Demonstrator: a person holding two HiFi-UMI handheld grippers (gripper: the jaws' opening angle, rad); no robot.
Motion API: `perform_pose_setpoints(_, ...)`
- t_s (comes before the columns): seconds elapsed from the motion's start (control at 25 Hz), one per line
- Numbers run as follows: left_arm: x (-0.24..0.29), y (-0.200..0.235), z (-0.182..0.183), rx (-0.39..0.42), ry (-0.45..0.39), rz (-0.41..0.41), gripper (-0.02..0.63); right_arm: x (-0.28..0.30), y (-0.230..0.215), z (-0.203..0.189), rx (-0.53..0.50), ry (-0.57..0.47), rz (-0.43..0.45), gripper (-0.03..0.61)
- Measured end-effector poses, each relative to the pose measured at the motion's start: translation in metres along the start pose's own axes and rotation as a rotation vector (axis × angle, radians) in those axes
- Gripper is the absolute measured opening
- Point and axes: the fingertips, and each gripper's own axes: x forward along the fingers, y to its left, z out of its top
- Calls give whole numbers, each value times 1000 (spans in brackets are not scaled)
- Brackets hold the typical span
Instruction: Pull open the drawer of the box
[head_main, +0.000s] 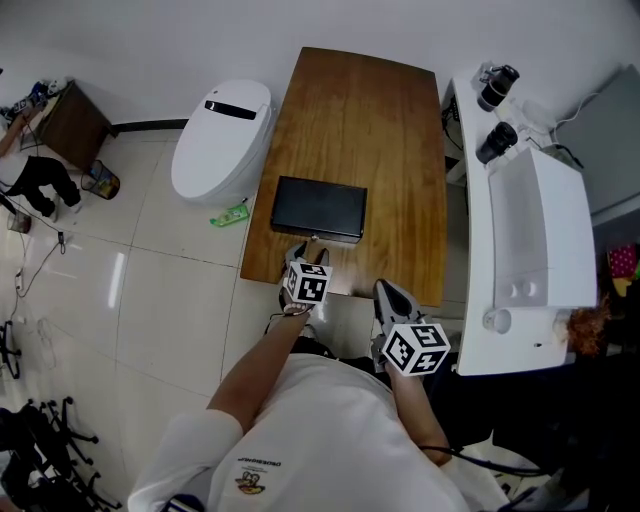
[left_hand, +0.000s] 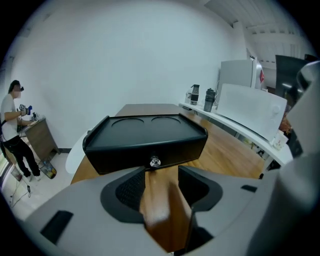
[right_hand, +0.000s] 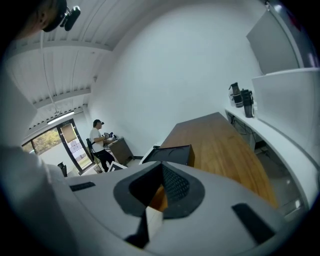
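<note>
A low black box (head_main: 318, 208) lies near the front edge of a wooden table (head_main: 370, 110). Its drawer front faces me and has a small silver knob (left_hand: 155, 161). My left gripper (head_main: 310, 250) is right in front of the box. In the left gripper view it (left_hand: 161, 182) stands open, the knob just ahead of the gap and only bare wood between the pads. My right gripper (head_main: 386, 290) hangs off the table's front edge, to the right of the box. It (right_hand: 160, 187) looks shut with nothing in it, and the box (right_hand: 170, 154) sits beyond its tips.
A white toilet (head_main: 222, 140) stands on the tiled floor left of the table, with a green item (head_main: 230, 214) beside it. A white counter (head_main: 530, 240) with two dark bottles (head_main: 497, 85) runs along the right. A person (head_main: 30, 175) stands at a small cabinet (head_main: 72, 125) far left.
</note>
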Motion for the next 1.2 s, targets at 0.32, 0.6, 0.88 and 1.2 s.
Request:
perform_pose_setpoints(0.32, 25, 8, 0, -46, 6, 46, 193, 8, -11, -3, 10, 6, -26, -14)
perform_pose_setpoints(0.6, 29, 11, 8, -80, -11, 60, 192, 13, -13, 3, -1, 1, -30, -14)
perform_pose_setpoints(0.88, 30, 13, 9, -92, -4, 79, 160, 12, -16, 5, 3, 0, -44, -14)
perform_pose_setpoints(1.2, 29, 16, 8, -90, -1, 99, 80, 15, -15, 7, 0, 3, -47, -14)
